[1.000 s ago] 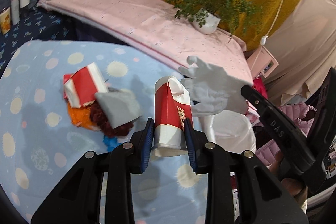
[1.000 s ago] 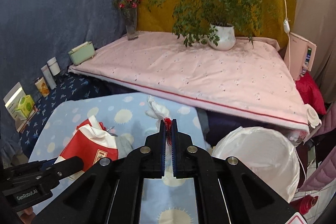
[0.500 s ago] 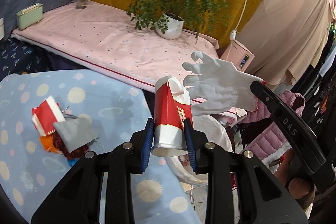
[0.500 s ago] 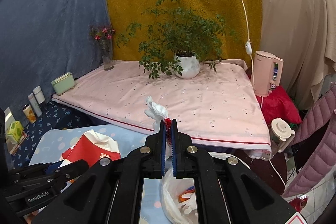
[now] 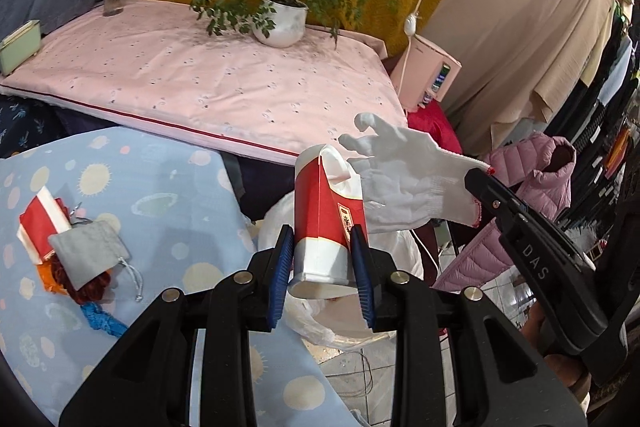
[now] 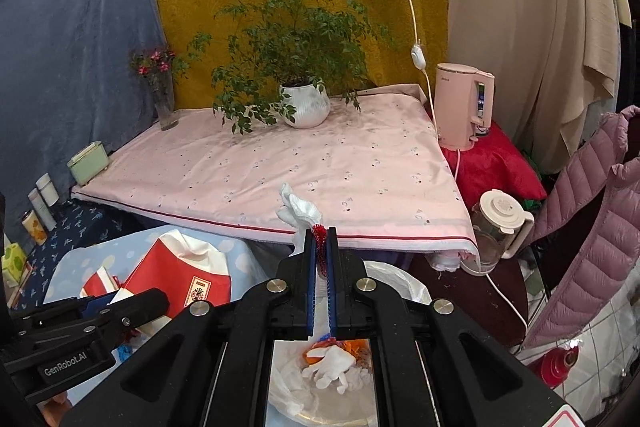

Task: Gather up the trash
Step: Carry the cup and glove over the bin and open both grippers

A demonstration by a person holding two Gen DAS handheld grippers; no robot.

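My left gripper (image 5: pixel 322 267) is shut on a red and white paper carton (image 5: pixel 326 219), held upright above the white-lined trash bin (image 5: pixel 384 323). My right gripper (image 6: pixel 320 259) is shut on the red-trimmed cuff of a white glove (image 6: pixel 298 213), held over the same bin (image 6: pixel 404 281); the glove (image 5: pixel 404 175) shows beside the carton in the left wrist view. The bin holds another white glove (image 6: pixel 332 367) and orange scraps. More trash lies on the blue spotted tablecloth (image 5: pixel 160 187): a red and white carton (image 5: pixel 38 223), a grey pouch (image 5: pixel 88 255), and dark red and blue yarn scraps (image 5: pixel 94 301).
A pink-covered table (image 6: pixel 320 167) stands behind with a potted plant (image 6: pixel 304 103), a flower vase (image 6: pixel 164 103) and a green box (image 6: pixel 88 161). A pink kettle (image 6: pixel 462 107), a clear jug (image 6: pixel 496 227) and a pink puffer jacket (image 6: pixel 592 211) are at the right.
Both grippers have swung right, away from the trash pile on the blue cloth, until they stand over the bin. Each keeps its hold on its item.
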